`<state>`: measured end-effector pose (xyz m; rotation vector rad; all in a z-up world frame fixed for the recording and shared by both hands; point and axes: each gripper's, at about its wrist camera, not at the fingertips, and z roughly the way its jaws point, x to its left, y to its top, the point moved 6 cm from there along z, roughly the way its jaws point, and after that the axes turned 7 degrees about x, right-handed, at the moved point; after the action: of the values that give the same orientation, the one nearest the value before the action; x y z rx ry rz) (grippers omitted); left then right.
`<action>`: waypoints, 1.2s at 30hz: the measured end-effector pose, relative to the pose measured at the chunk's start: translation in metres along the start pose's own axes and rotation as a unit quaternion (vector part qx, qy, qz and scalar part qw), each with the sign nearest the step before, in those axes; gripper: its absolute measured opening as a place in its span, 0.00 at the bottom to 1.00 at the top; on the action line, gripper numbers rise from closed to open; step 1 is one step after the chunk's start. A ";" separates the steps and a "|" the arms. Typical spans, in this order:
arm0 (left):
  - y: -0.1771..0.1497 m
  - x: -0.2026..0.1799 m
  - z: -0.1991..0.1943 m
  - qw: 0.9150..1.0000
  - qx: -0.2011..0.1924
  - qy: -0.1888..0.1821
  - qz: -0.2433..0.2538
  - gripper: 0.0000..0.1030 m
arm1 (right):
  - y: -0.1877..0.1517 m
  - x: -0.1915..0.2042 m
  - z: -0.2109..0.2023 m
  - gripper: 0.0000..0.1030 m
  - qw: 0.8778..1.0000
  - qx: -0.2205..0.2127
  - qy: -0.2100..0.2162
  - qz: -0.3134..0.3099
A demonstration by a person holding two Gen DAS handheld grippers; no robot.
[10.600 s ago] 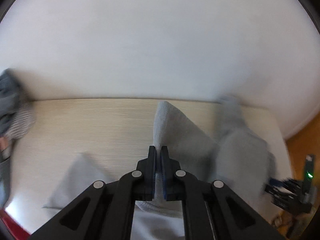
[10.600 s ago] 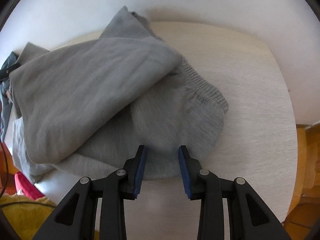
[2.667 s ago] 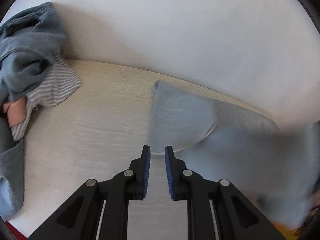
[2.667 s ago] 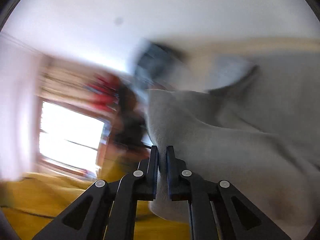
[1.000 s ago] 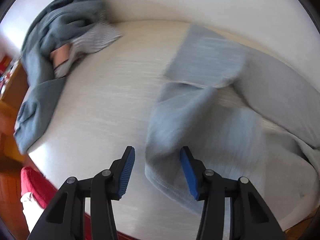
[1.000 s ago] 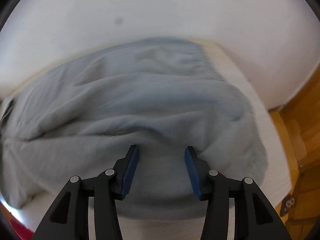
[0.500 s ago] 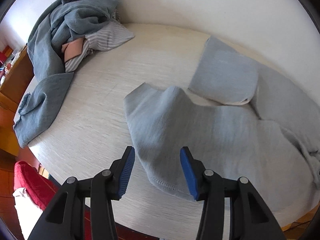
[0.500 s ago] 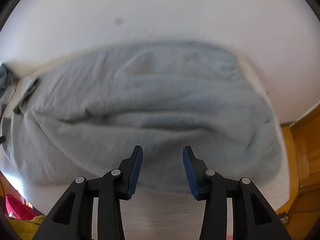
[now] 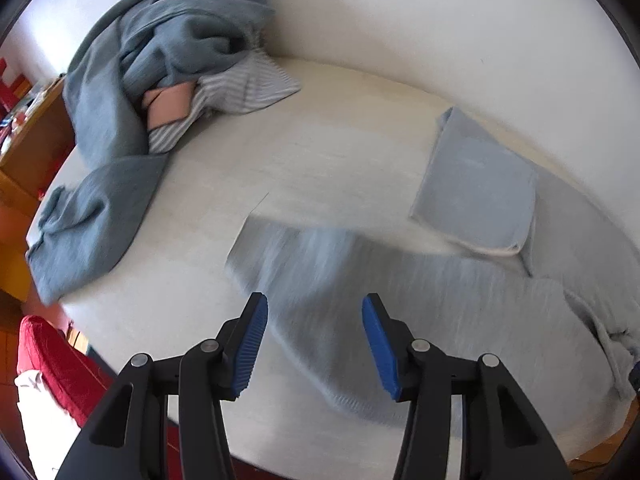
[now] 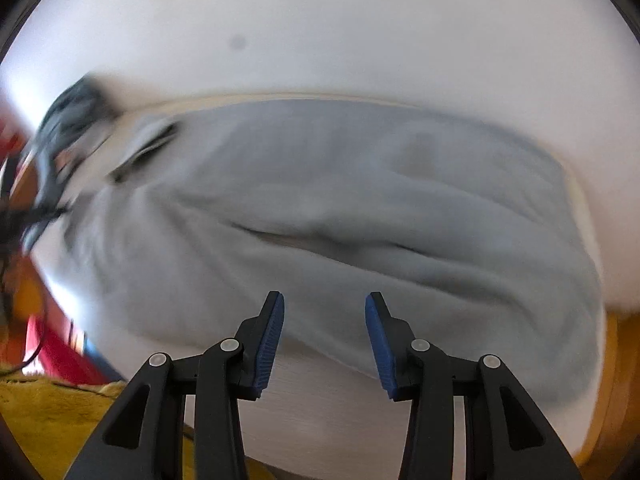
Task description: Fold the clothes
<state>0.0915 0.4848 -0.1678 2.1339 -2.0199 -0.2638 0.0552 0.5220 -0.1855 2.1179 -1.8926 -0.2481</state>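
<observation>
I can read no brand, label or writing on anything here. The light grey garment (image 9: pixel 420 300) lies spread on the pale wooden table (image 9: pixel 320 168), a soft fleecy knit with a stitched hem along its near edge, one part folded into a flat rectangle toward the far side, and a long crease running across its body in my right view (image 10: pixel 340 216). My left gripper (image 9: pixel 314 340) hangs above the garment's near edge, its blue pads apart with nothing pressed between them. My right gripper (image 10: pixel 324 338) is likewise spread wide and empty over the near hem, where bare table shows below the cloth. At the table's far left sits a heap of blue-grey clothes (image 9: pixel 160 52) with a striped piece (image 9: pixel 244 88) tucked under it.
</observation>
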 end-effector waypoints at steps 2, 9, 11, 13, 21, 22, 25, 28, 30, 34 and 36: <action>0.006 -0.003 0.003 1.000 0.000 -0.004 0.006 0.45 | 0.007 0.032 0.013 0.42 0.999 0.012 0.009 -0.039; 0.001 -0.008 0.003 1.000 0.027 -0.008 0.009 0.45 | 0.034 0.062 0.064 0.42 0.996 0.042 0.021 -0.078; 0.000 -0.009 0.004 0.999 0.029 -0.013 0.010 0.45 | 0.038 0.065 0.075 0.42 0.996 0.048 0.018 -0.080; -0.001 -0.012 0.006 0.999 0.032 -0.017 0.016 0.46 | 0.043 0.070 0.081 0.42 0.995 0.052 0.018 -0.080; -0.001 -0.015 0.008 0.999 0.028 -0.024 0.033 0.45 | 0.051 0.082 0.088 0.11 0.996 0.052 0.028 -0.062; 0.000 -0.016 0.008 0.999 0.023 -0.028 0.034 0.30 | 0.051 0.081 0.088 0.10 0.996 0.052 0.029 -0.061; 0.004 -0.018 0.002 0.997 0.020 -0.065 0.029 0.04 | 0.061 0.082 0.075 0.04 0.998 0.028 0.028 -0.053; 0.018 -0.014 -0.021 0.996 -0.019 -0.082 0.019 0.04 | 0.073 0.080 0.042 0.03 0.999 -0.023 0.027 -0.033; 0.029 -0.008 -0.051 0.992 -0.060 -0.110 0.009 0.04 | 0.069 0.080 0.004 0.03 0.996 -0.069 0.045 -0.030; 0.036 0.014 -0.103 0.985 -0.131 -0.111 -0.001 0.04 | 0.045 0.094 -0.043 0.03 0.987 -0.108 0.087 -0.074; 0.038 0.029 -0.108 0.983 -0.142 -0.112 -0.008 0.04 | 0.021 0.110 -0.035 0.03 0.984 -0.077 0.106 -0.117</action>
<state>0.0847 0.4559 -0.0538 2.0170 -1.9387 -0.7769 0.0600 0.4144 -0.1382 2.1633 -1.4602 -0.2019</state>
